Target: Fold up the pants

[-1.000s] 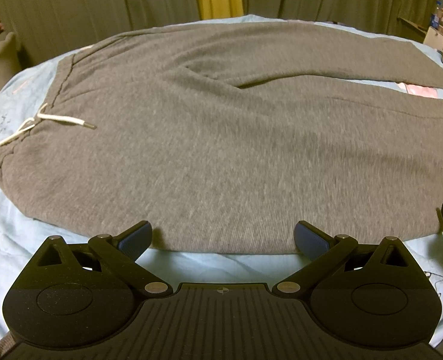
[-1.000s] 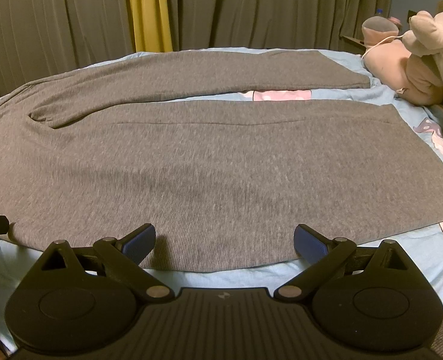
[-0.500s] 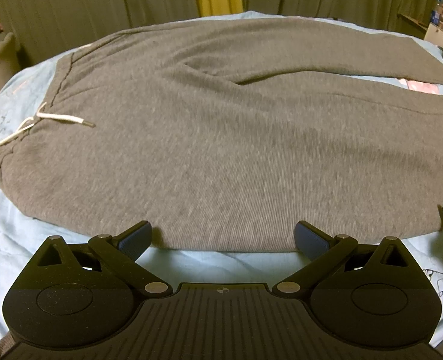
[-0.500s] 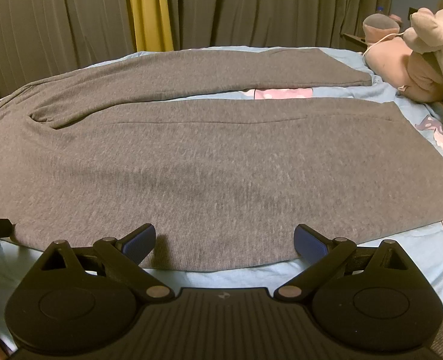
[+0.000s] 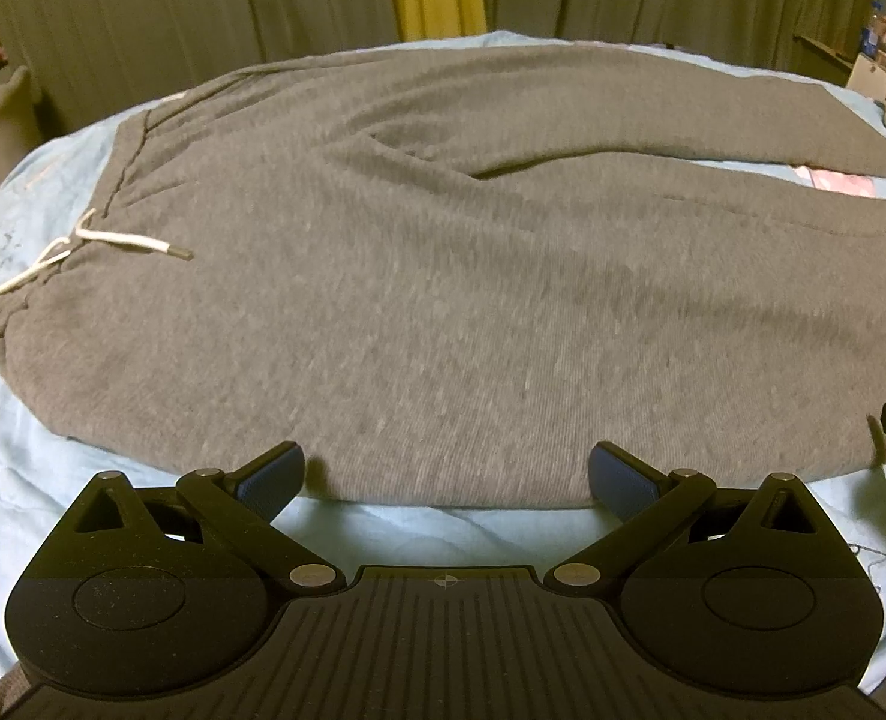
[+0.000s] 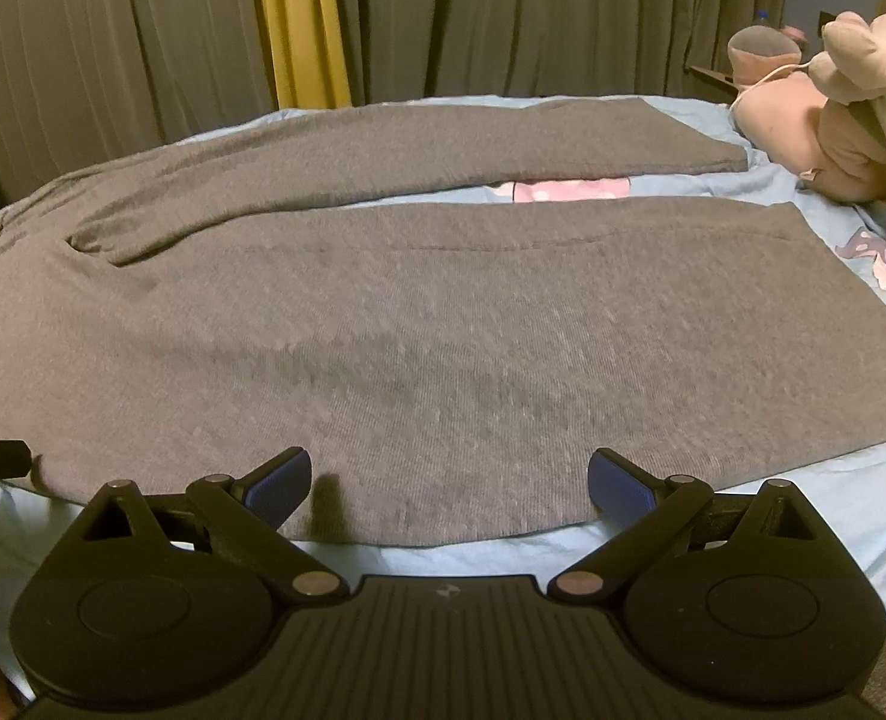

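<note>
A home bedroom: a bed with a pale blue cartoon-print sheet (image 6: 814,498), pink plush toys (image 6: 826,138) piled at its right side, and floor-length grey-green curtains (image 6: 502,18) with a yellow panel (image 6: 302,24) hanging just behind the bed.

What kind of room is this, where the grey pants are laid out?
Most likely a bedroom. The grey pants lie spread on a bed with a light blue printed sheet, pink plush toys sit at its far right end, and long drawn curtains hang behind it.
</note>
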Motion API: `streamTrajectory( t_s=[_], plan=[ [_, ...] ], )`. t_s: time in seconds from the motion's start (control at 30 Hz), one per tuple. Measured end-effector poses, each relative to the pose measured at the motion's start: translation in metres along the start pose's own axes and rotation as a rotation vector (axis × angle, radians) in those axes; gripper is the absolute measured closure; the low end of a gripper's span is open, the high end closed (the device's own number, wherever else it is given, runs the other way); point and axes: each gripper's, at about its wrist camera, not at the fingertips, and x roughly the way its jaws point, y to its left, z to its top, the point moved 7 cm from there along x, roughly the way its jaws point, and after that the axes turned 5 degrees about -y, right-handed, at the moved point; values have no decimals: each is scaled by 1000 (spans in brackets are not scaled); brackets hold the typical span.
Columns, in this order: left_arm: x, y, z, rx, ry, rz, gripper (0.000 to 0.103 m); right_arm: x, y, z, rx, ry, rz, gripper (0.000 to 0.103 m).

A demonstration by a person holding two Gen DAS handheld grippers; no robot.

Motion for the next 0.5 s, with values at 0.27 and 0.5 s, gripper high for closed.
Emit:
streamTrajectory(
  t_s=[0.27, 0.5],
  plan=[
    [-11, 2, 11, -29, -18, -19, 0, -3, -2, 5, 7, -7, 29, 4],
    [-25, 5, 48, -83, -117, -3, 0, 22, -6, 15, 58, 154, 85, 4]
  ],
)
